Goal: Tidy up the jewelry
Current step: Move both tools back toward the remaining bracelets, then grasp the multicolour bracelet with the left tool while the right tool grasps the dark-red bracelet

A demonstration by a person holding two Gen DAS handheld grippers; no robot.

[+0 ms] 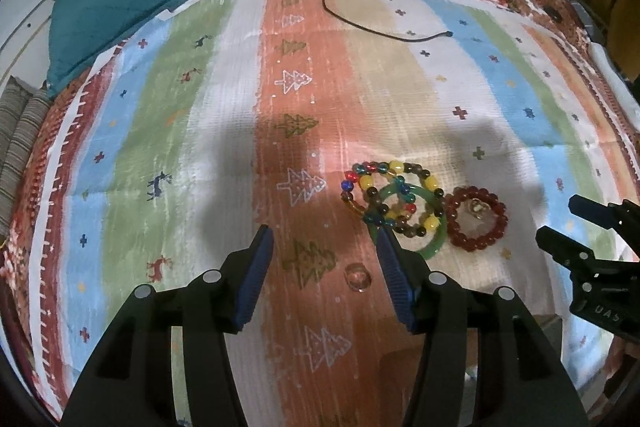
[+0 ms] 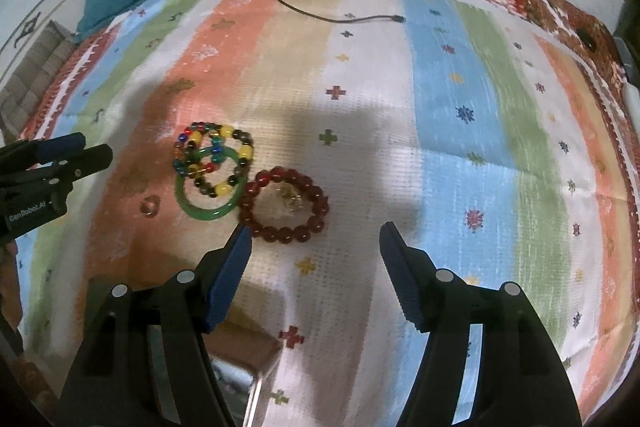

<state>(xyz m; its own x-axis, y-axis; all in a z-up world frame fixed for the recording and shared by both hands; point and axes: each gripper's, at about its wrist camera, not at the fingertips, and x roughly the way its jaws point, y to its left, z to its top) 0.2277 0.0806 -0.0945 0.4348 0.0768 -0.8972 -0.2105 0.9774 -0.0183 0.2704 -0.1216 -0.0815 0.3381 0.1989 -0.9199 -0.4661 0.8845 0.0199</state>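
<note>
On a striped cloth (image 1: 160, 107) lies a cluster of jewelry. Multicoloured bead bracelets (image 1: 396, 167) overlap a green bangle (image 1: 434, 247), and a dark red bead bracelet (image 1: 476, 191) rings a small gold piece (image 1: 477, 207). A small clear ring (image 1: 358, 277) lies apart, between the fingers of my open left gripper (image 1: 324, 239). The left gripper's right finger overlaps the bangle's edge in the picture. My right gripper (image 2: 316, 231) is open over bare cloth, its left fingertip just below the red bracelet (image 2: 280, 171). The right wrist view also shows the bangle (image 2: 200, 213), the bead bracelets (image 2: 228, 131) and the ring (image 2: 150, 205).
A black cable (image 1: 360, 23) trails across the far cloth. A teal cushion (image 1: 104, 7) sits at the back left. The cloth's near edge hangs over a brown box-like surface (image 2: 248, 347). Each gripper shows in the other's view: the right gripper (image 1: 556, 217), the left gripper (image 2: 96, 143).
</note>
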